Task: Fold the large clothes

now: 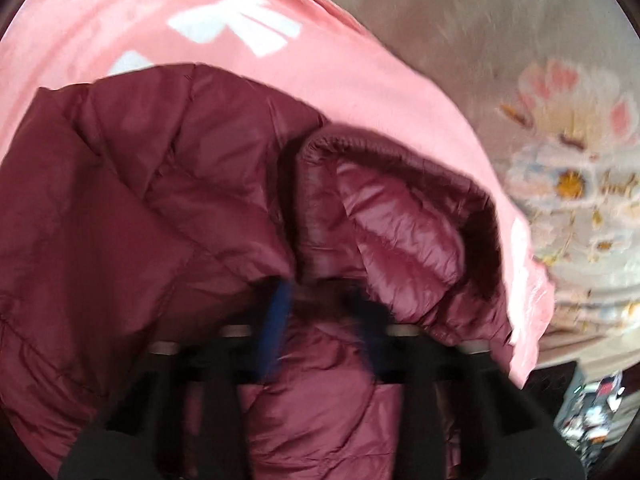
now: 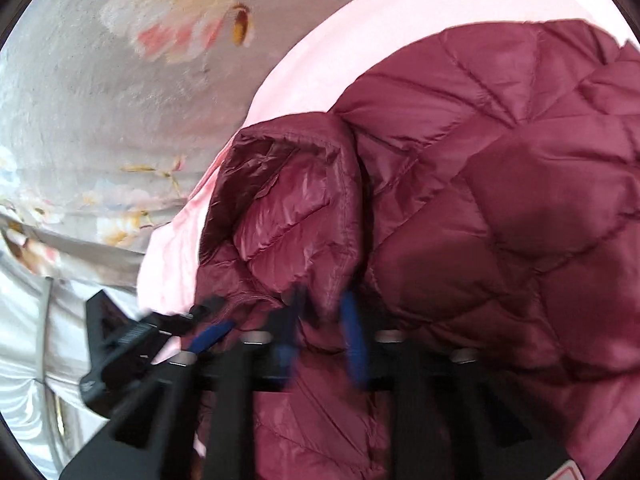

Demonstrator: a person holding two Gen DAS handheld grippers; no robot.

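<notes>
A maroon quilted puffer jacket (image 1: 168, 208) fills most of both views; it also shows in the right wrist view (image 2: 500, 200). It lies over a pink garment with white print (image 1: 248, 36), seen as pale pink in the right wrist view (image 2: 360, 32). My left gripper (image 1: 326, 312) is shut on a fold of the jacket near a sleeve cuff (image 1: 400, 216). My right gripper (image 2: 322, 312) is shut on the jacket by another cuff (image 2: 288, 200). The left gripper (image 2: 172, 332) shows at the lower left of the right wrist view. Both views are blurred by motion.
A grey bedspread with a flower print (image 1: 568, 152) lies under the clothes, and also shows in the right wrist view (image 2: 120, 92). Its edge and white fabric (image 2: 24, 340) show at lower left. Clutter (image 1: 596, 412) sits at lower right.
</notes>
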